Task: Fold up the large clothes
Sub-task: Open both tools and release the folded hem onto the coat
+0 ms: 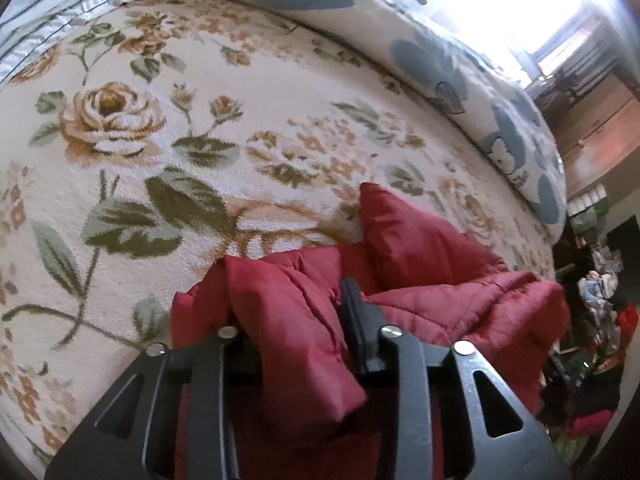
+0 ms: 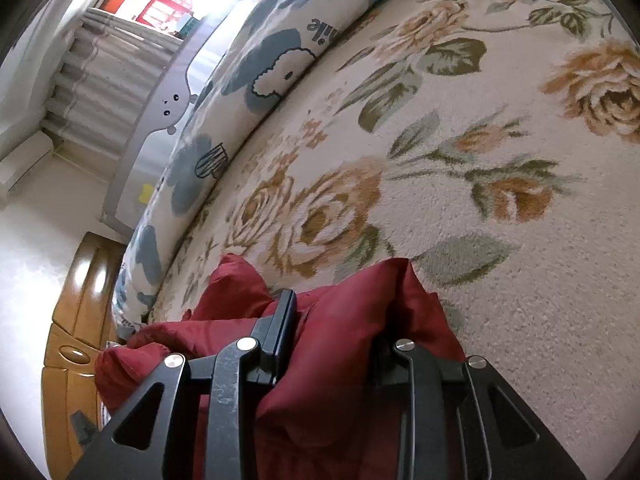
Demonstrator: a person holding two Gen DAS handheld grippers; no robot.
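A cream blanket [image 1: 280,128] printed with tan roses and green leaves covers the bed, and along its far edge runs a rolled white quilt [image 1: 452,68] with blue cartoon shapes. On the blanket, near the quilt's lower end, lies a red padded jacket [image 1: 432,248], bunched and partly doubled over itself.

The left gripper [image 1: 296,320] has a thick fold of the jacket clamped between its two black fingers; the right gripper [image 2: 336,320] grips another fold the same way, the cloth bulging up between the fingers.

Only the left wrist view shows the striped pillow [image 1: 52,12] beyond the quilt's upper end, a wooden floor and a jumble of coloured things past the bed's edge, too blurred to name. Only the right wrist view shows a pleated curtain [image 2: 104,76], a grey rail [image 2: 160,120] with a little face just beside the quilt, and a glossy wooden cabinet [image 2: 76,320] below the quilt's end.

The window glare washes out a corner of each view. The lower part of the jacket is hidden behind each gripper's frame, so its full outline cannot be made out.
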